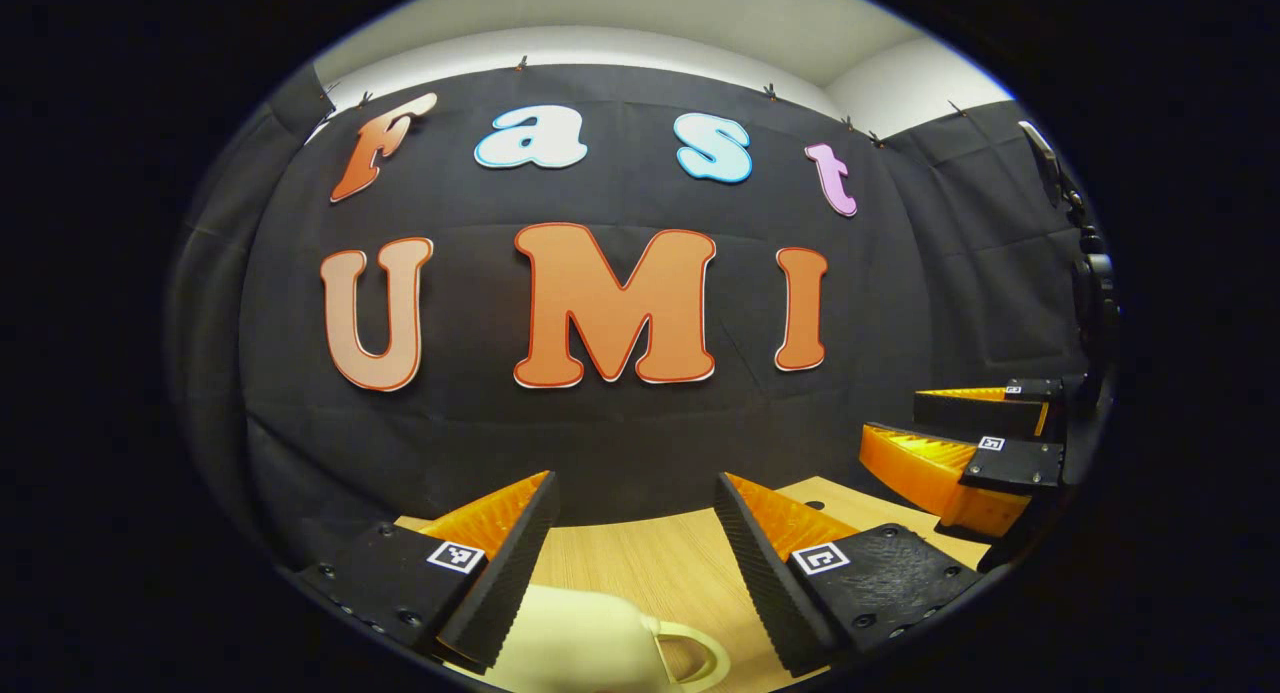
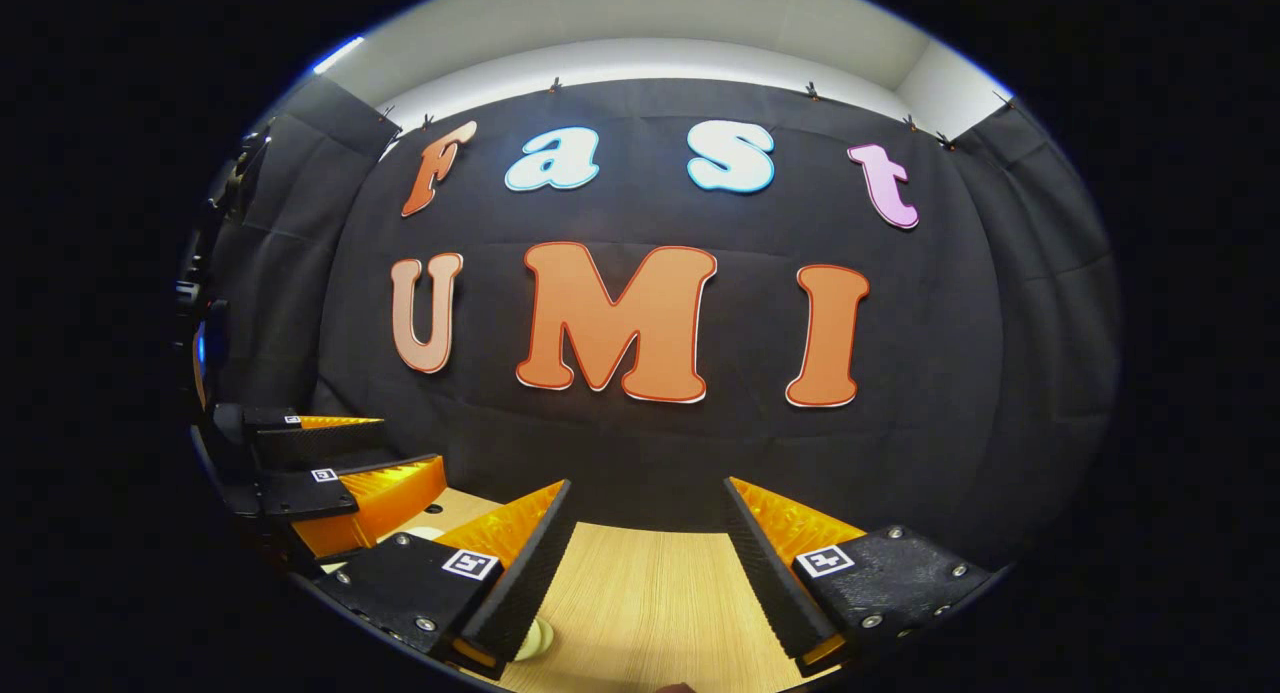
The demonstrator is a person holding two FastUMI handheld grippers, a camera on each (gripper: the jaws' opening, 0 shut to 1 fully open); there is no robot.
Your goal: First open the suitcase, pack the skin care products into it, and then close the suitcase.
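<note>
Your left gripper (image 1: 635, 548) and right gripper (image 2: 645, 553) hang side by side, both spread wide, above the desk (image 2: 640, 593) near its far edge.

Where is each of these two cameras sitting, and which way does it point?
Left gripper view: rides on the left gripper, facing the booth's black cloth wall over a wooden table; its open fingers frame a cream jug, with the right gripper at the right edge.
Right gripper view: rides on the right gripper, facing the same wall and table; own fingers open, the left gripper at the left edge.
Shared: wall, table, each other's gripper.
</note>
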